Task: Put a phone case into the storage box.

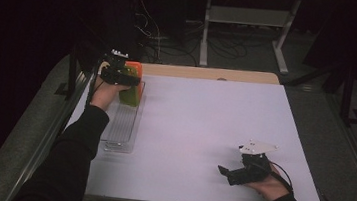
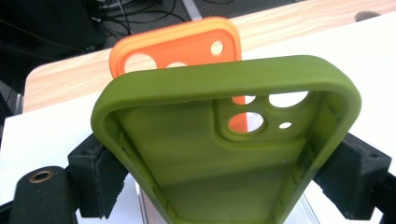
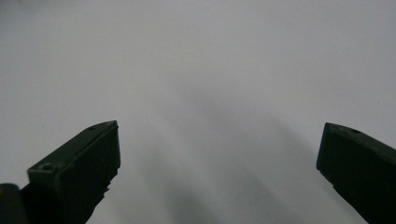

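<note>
Green case: olive silicone phone case [image 2: 224, 154], clamped across its two long sides by the left tool [image 2: 224, 186]; its hollow inside faces the left gripper view and its camera cut-outs sit at the far end.
Where it is: at the far left of the bench, held over the far end of a clear ridged tray [image 1: 122, 130], as the high view shows.
Orange case: a second phone case [image 2: 182, 46] just behind the green one, upright or nearly so, its camera holes showing above the green rim; whether the two touch cannot be told.
Why held so: gripping the side walls probably keeps the soft case from folding, and the tray's ridges look meant to stand cases on edge in a row; that is a judgement.
Left tool: closed on the green case, jaws pressing its outer walls.
Right tool [image 1: 239, 175]: jaws spread wide with nothing between them, low over bare white bench [image 1: 203, 133] at the near right, well apart from the tray.
Surroundings: a wooden strip [image 1: 209, 73] along the bench's far edge; dark floor with cables beyond.
</note>
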The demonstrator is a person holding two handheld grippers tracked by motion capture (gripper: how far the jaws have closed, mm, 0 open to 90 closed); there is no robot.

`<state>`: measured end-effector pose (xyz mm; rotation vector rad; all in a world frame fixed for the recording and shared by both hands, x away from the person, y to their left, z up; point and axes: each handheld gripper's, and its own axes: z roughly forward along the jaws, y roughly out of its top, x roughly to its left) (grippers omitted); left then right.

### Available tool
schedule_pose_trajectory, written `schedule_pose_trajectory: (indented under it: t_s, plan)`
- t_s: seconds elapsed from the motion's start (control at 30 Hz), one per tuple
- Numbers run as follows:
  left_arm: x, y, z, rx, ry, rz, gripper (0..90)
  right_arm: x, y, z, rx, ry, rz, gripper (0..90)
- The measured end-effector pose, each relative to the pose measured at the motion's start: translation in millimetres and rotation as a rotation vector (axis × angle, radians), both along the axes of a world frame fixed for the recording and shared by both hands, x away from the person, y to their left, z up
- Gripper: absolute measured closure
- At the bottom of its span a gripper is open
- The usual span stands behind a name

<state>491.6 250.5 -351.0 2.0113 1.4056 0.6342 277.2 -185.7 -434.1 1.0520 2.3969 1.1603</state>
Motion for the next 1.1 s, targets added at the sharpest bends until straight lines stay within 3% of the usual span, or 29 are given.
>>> schedule_pose_trajectory:
  t_s: [0.3, 0.83, 1.1]
  plan:
    - [4.7, 2.0, -12.4, 0.002, 0.000, 0.021, 13.1, -0.8, 0.5, -0.2, -0.005, 0.004, 0.010, 0.0]
    - [10.2, -0.5, -16.6, -0.034, -0.048, 0.022, 11.3, -1.7, 0.8, -0.5, -0.017, 0.016, 0.015, 0.0]
    - [10.8, -0.9, -16.5, -0.045, -0.051, 0.022, 6.4, -1.5, -0.2, -0.4, -0.020, 0.008, 0.018, 0.0]
